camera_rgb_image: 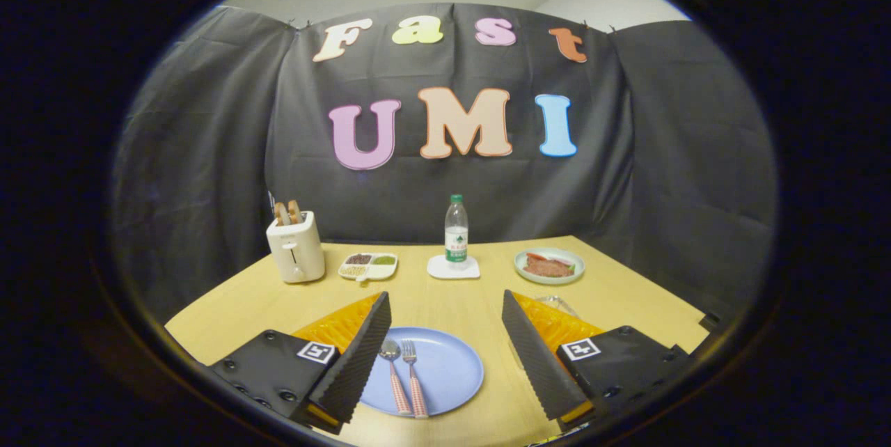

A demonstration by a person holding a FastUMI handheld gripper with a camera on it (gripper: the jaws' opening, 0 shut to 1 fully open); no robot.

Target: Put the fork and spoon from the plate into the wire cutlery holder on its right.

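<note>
A blue plate (452, 370) lies on the wooden table (445, 301), low between my two fingers. On its left half rest a spoon (392, 363) and a fork (413, 374), side by side, heads pointing away from me, both with checked pink handles. My gripper (445, 294) hovers above the plate, open wide, with nothing between its fingers. The spoon sits close to the left finger (362, 356). A wire cutlery holder (561, 305) peeks out just behind the right finger (536, 356), mostly hidden by it.
Along the far side of the table stand a white toaster (296, 248) with bread in it, a divided snack dish (367, 266), a water bottle (456, 231) on a white coaster (453, 269), and a green plate of food (549, 265). Black cloth walls close behind.
</note>
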